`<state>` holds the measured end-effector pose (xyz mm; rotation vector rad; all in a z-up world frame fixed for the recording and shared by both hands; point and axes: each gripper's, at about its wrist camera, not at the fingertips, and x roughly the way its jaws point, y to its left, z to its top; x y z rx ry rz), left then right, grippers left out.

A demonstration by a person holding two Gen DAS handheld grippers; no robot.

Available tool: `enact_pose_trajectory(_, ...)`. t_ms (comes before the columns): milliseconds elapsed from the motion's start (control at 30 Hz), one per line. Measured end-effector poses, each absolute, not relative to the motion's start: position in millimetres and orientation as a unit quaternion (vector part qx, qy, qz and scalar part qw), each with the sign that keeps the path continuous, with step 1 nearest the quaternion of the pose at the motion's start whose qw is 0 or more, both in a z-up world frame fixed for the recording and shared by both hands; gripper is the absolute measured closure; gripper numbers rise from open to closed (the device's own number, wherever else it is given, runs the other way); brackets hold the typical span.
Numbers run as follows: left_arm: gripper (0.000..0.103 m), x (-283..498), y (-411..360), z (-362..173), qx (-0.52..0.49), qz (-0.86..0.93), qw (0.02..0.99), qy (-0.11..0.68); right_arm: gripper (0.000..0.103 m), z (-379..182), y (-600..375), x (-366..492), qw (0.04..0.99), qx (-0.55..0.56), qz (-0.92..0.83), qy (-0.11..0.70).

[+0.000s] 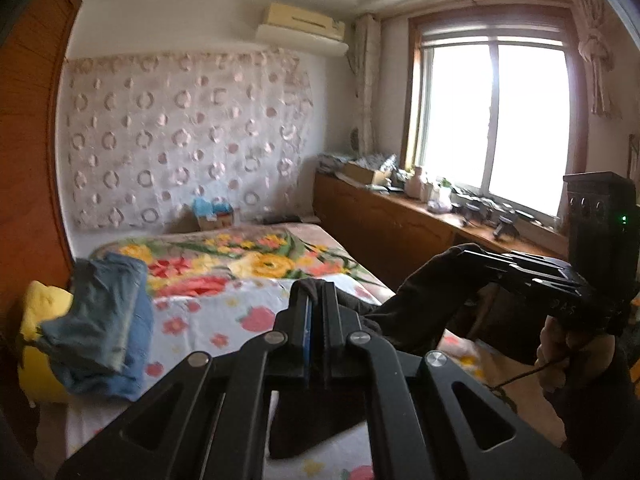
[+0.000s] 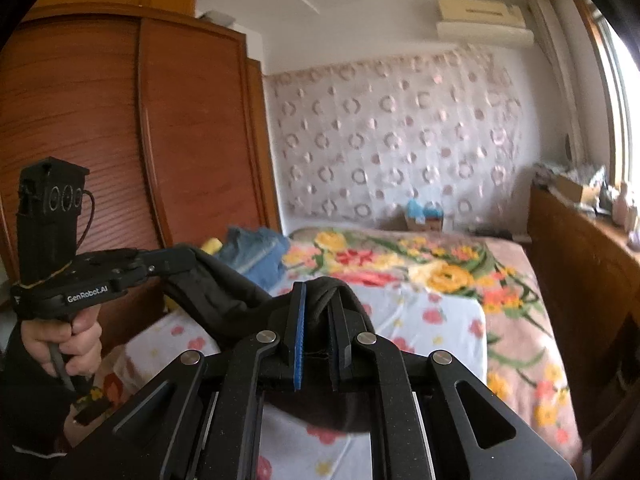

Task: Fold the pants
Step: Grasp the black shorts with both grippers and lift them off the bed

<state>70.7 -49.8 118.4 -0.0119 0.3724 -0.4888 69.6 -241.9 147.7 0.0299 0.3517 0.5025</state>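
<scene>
Both up over the bed (image 1: pixel 224 320): left claw (image 1: pixel 316 292) and right claw (image 2: pixel 320 292) each pinch black pants (image 2: pixel 224 292), spread w/ slack; jeans (image 1: pixel 104 312) at 9 o'clock.

Two grippers are seen — the left gripper (image 1: pixel 316 292) and the right gripper (image 2: pixel 320 296), each closed on cloth. One pair of black pants (image 1: pixel 416 304) hangs between them. One bed (image 1: pixel 256 264), w/ one floral blanket (image 2: pixel 440 268) and one white sheet w/ flowers (image 1: pixel 208 320). One pile of blue jeans (image 1: pixel 104 320), approx. two pieces — I cannot count exactly. One yellow item (image 1: pixel 36 320), one wardrobe (image 2: pixel 120 140), one window (image 1: pixel 496 120), one air conditioner (image 1: pixel 304 24).
</scene>
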Motion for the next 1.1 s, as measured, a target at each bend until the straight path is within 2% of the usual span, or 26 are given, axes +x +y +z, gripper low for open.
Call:
enact_pose_trajectory(333, 0.102, 142, -28, 98, 0.005, -0.188, 0.963, 0.193, 0.096, 151, -206, 142, 0.947, 0.003, 0.254, 0.197)
enact_pose_trajectory(533, 0.102, 180, -17, 119, 0.013, -0.158, 0.972, 0.171, 0.096, 162, -198, 208, 0.955, 0.011, 0.243, 0.170)
enact_pose_trajectory(633, 0.102, 189, -12, 103, 0.021, -0.156, 0.969, 0.192, 0.096, 158, -197, 231, 0.951, 0.021, 0.244, 0.191)
enact_pose_trajectory(833, 0.102, 175, -11, 54, 0.034, -0.166, 0.956, 0.242, 0.096, 101, -183, 235, 0.931, -0.007, 0.236, 0.279)
enact_pose_trajectory(1100, 0.102, 143, -9, 29, 0.035, -0.186, 0.944, 0.269, 0.096, 73, -177, 194, 0.918, -0.007, 0.241, 0.314)
